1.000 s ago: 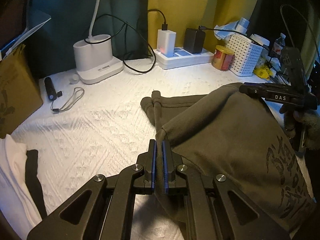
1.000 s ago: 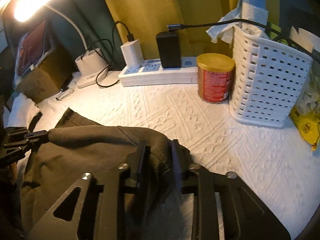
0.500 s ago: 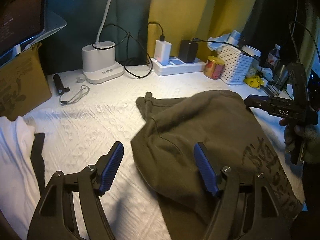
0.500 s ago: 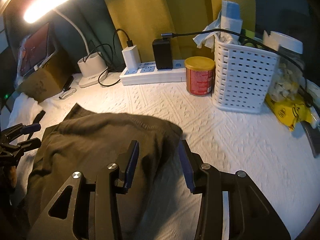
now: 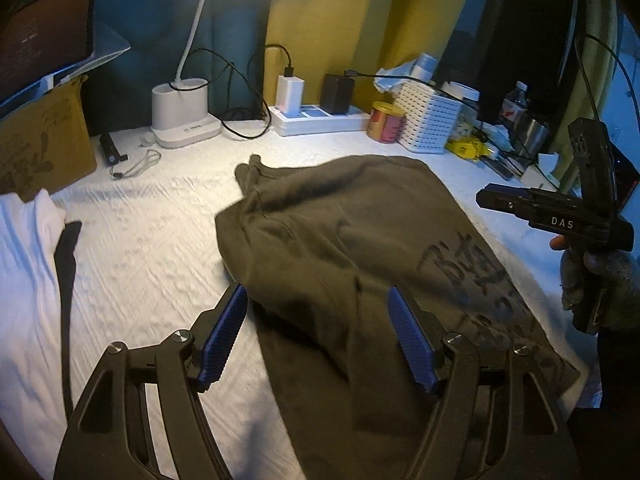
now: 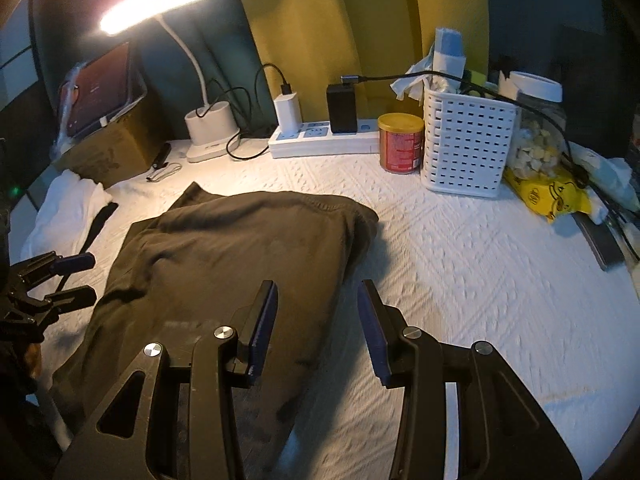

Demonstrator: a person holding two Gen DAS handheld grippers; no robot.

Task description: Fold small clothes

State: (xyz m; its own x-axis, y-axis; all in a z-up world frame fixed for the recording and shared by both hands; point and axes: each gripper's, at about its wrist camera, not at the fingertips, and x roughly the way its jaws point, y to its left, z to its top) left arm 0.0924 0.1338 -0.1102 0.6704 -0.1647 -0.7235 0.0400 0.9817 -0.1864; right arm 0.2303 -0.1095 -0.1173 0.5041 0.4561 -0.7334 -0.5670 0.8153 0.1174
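A dark olive garment (image 5: 360,240) with a dark print lies folded over on the white textured cloth (image 5: 152,240); it also shows in the right wrist view (image 6: 224,256). My left gripper (image 5: 320,332) is open and empty, its blue pads (image 5: 224,332) straddling the garment's near left edge from above. My right gripper (image 6: 316,320) is open and empty above the garment's right edge. The right gripper shows at the right of the left wrist view (image 5: 540,216), the left gripper at the left of the right wrist view (image 6: 68,280).
A white garment (image 5: 28,248) with a black strap lies at the left. At the back stand a lamp base (image 5: 182,112), power strip with chargers (image 5: 316,116), red can (image 5: 386,122), white basket (image 5: 430,120) and a cardboard box (image 5: 40,148).
Both grippers let go of the olive garment, opened wide and pulled back and up. The garment's folded-over part now lies flat.
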